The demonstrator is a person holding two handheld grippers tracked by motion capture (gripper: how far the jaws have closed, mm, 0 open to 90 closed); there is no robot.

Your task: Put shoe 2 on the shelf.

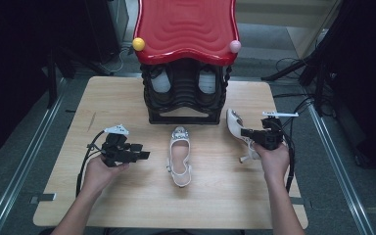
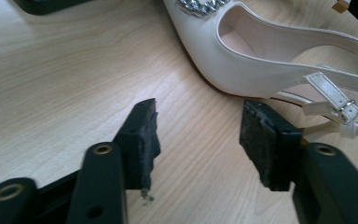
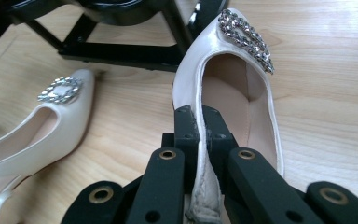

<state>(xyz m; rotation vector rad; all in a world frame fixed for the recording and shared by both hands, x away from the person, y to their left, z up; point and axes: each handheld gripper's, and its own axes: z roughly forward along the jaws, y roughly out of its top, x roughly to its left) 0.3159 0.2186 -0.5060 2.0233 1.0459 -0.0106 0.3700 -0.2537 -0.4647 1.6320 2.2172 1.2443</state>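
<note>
A: What is laid out, from the biggest thing down?

B: A pale wood-grain table (image 1: 127, 98) is seen, smooth and matt. Beyond both grippers a black openwork rack (image 1: 186, 100) is set, topped by a glossy red rippled seat (image 1: 186, 29) with a yellow ball (image 1: 138, 44) and a pink ball (image 1: 235, 46) at its corners.

A: And the shoes?

B: Two cream patent slingback heels are shown, each pointed and trimmed with a rhinestone buckle. The centre shoe (image 2: 242, 60) is lain flat just ahead of the left gripper (image 2: 198, 140), slightly to its right. The held shoe (image 3: 233, 93) is pinched by its side wall in the right gripper (image 3: 200, 135), toe pointed away toward the rack.

A: How are the grippers posed?

B: The left gripper is kept low and level over bare wood, jaws partly spread with nothing between the worn foam pads (image 2: 261, 140). The right gripper (image 1: 249, 133) is clamped tight on the thin leather edge, wrist kept level, the hand (image 1: 274, 159) behind it.
</note>
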